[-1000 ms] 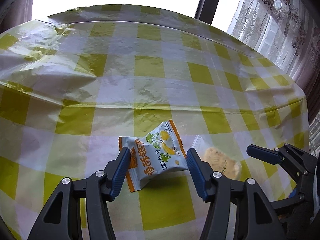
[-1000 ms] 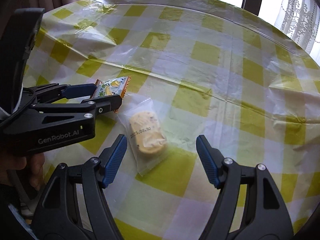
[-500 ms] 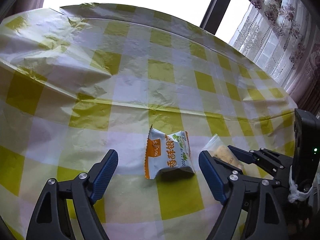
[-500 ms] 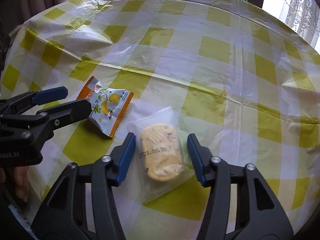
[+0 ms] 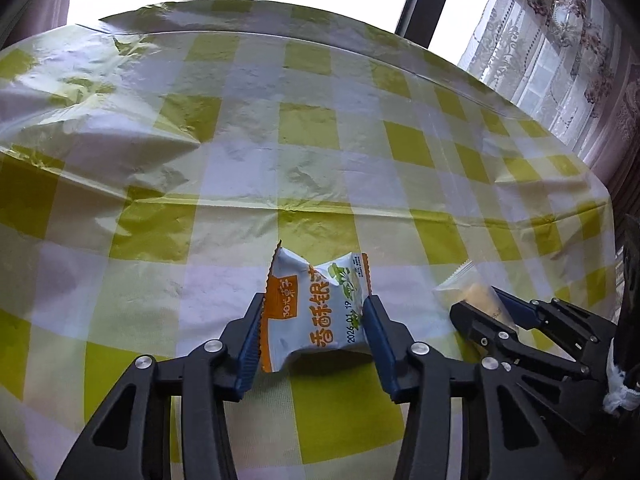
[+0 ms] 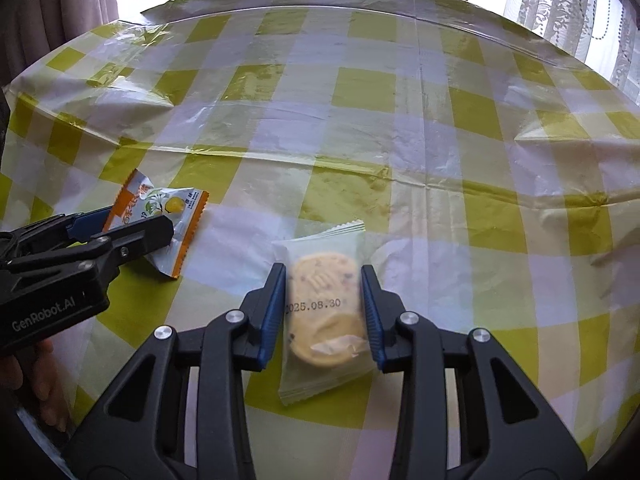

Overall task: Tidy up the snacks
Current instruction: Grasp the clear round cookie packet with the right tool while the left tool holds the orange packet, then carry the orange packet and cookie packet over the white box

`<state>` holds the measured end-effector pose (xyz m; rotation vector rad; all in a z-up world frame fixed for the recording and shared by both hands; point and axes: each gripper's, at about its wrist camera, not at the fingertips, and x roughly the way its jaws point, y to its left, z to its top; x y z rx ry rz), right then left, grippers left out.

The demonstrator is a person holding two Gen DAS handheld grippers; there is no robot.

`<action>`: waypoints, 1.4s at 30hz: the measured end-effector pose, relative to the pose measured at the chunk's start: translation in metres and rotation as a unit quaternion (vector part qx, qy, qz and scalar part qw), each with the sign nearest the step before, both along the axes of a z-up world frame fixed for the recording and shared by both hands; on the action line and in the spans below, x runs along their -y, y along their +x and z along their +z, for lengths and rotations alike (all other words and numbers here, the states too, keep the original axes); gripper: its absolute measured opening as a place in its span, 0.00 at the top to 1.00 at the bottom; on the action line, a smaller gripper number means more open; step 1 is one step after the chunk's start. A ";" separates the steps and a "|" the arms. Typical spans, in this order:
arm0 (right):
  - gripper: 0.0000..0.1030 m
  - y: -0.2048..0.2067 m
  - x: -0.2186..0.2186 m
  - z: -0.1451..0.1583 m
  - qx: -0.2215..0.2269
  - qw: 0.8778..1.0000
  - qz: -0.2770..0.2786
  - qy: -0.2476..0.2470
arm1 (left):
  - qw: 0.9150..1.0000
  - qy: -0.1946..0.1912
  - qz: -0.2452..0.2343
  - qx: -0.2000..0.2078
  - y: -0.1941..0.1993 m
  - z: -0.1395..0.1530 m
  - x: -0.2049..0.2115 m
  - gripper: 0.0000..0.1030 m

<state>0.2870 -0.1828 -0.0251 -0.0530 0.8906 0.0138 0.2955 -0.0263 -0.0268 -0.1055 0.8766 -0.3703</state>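
Snacks, two of them, lie near the close edge of the round table [image 6: 400, 152], which wears a yellow-and-white checked plastic cover, and I have a jaw set on each. My left gripper [image 5: 314, 320] has just been closing; its blue pads now press both sides of the white-and-orange snack packet [image 5: 320, 312], which buckles inward between them, its far end puffed up and its near end curling off the cloth. From my right wrist that same packet [image 6: 164, 216] shows toward the table's left edge, half covered by the black finger of my left gripper [image 6: 132, 236], with part of a hand [image 6: 36, 376] below it at the frame's left edge. My right gripper [image 6: 324, 308] is clenched on the clear-wrapped round biscuit [image 6: 324, 312], pads pressed against the wrapper on either side of the pale disc stamped with a date. The wrapper's crimped far end points toward the table's middle, its near end resting on a yellow square. From my left wrist, the biscuit [image 5: 480, 300] sits just right of the packet, pinched in my right gripper [image 5: 490, 312]. Lace curtains [image 5: 560, 40] hang past the table's far right edge.
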 end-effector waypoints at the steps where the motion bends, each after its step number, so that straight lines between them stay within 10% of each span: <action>1: 0.61 -0.002 0.001 0.000 0.000 1.000 -0.004 -0.001 | 1.000 -0.003 -0.003 -0.001 -0.001 0.000 0.000 0.60; 42: 0.61 -0.173 0.078 0.040 0.006 0.995 -0.095 0.037 | 0.991 -0.126 -0.043 -0.013 -0.169 0.042 0.047 0.70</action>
